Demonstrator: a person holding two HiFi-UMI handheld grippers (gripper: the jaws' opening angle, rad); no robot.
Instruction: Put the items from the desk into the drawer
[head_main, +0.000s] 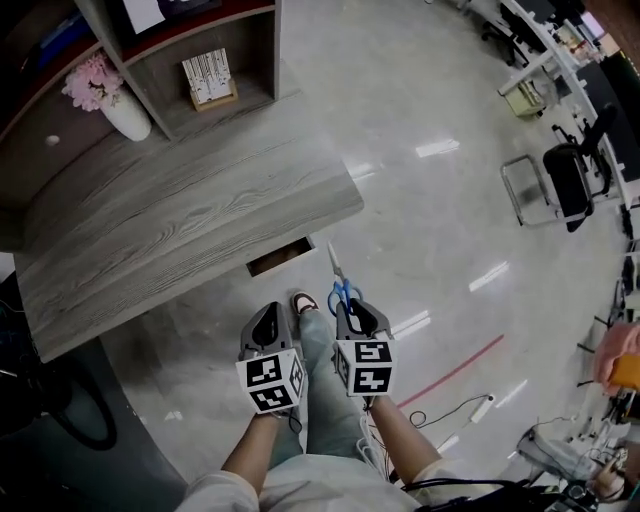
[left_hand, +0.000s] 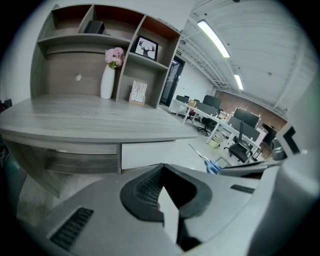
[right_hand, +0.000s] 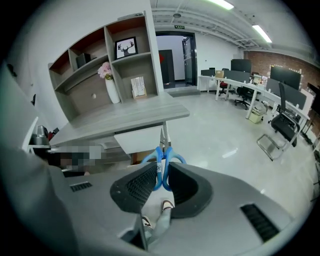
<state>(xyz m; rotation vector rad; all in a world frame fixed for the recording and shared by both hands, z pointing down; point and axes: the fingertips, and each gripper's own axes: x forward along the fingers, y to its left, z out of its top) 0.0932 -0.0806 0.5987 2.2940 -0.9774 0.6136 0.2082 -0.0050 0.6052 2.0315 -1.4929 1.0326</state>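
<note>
blue-handled steel scissors (right_hand: 162, 150) are pinched at the handle loops by the right gripper (right_hand: 160, 172). long axis runs straight out along the jaws, blade tips forward. partly open white-fronted drawer (right_hand: 136, 140) under the grey wood-grain desk (head_main: 180, 220) lies ahead of the tips, a little to the gripper's left, not touching. left gripper (left_hand: 163, 169) sits just beside the right, jaws pressed together on nothing. judgement: drawer gap looks narrow; left is free to widen it.

Open floor (head_main: 430, 220) lies before the drawer (head_main: 280, 257), ajar under the desk (head_main: 180, 220) edge; vase (head_main: 125, 115) stands far back.
</note>
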